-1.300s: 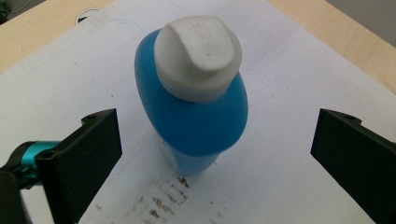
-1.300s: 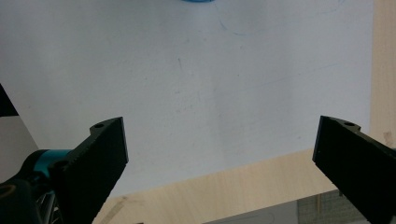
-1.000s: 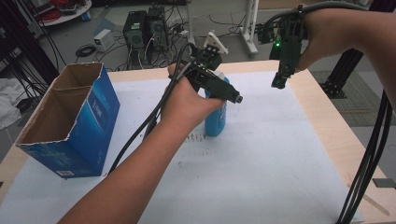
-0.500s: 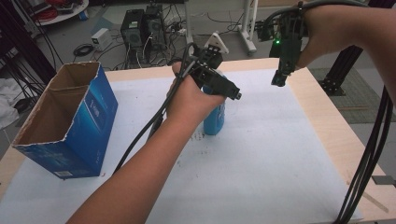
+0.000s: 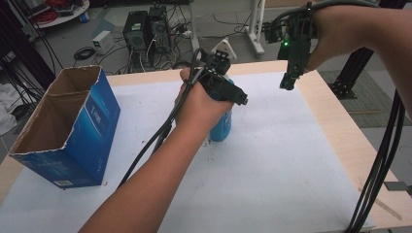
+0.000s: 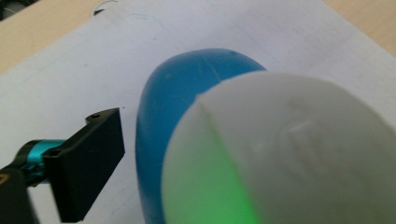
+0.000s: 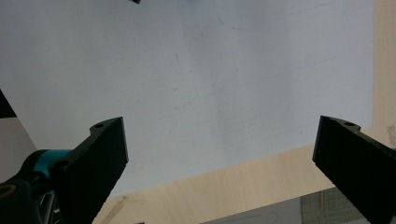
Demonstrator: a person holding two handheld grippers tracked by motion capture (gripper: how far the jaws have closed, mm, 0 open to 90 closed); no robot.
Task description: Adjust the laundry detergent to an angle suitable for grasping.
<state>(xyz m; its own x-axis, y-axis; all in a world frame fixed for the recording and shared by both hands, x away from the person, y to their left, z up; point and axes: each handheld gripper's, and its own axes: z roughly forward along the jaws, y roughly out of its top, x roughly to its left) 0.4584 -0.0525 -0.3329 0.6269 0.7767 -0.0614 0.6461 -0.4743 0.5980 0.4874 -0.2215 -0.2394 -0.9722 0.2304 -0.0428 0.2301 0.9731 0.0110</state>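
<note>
The blue box (image 5: 80,131) on the left of the table (image 5: 335,141) carries white lettering on its long side and a small pale label near its bottom edge, but none of it is sharp enough to read. The bottle (image 5: 222,127) shows no readable writing either; in the left gripper view its white cap (image 6: 299,154) bears only a faint raised mark, too blurred to make out.

The bottle stands upright near the middle of the white sheet (image 5: 272,170), well apart from the box.

The left forearm comes up from the bottom edge of the high view, its hand wrapped round the left gripper (image 5: 228,104), which is tipped down over the top of the bottle. Its jaws have just been closing. In the left gripper view one jaw stands just beside the blue body with a sliver of sheet between them, so it is not yet pressing; the other jaw is hidden behind the cap.

The right arm reaches in from the upper right, wrist bent, with the right gripper (image 5: 286,86) hanging nose-down above the far right corner of the sheet. Its jaws are spread wide with nothing between them, over the sheet's edge and bare wood.
</note>
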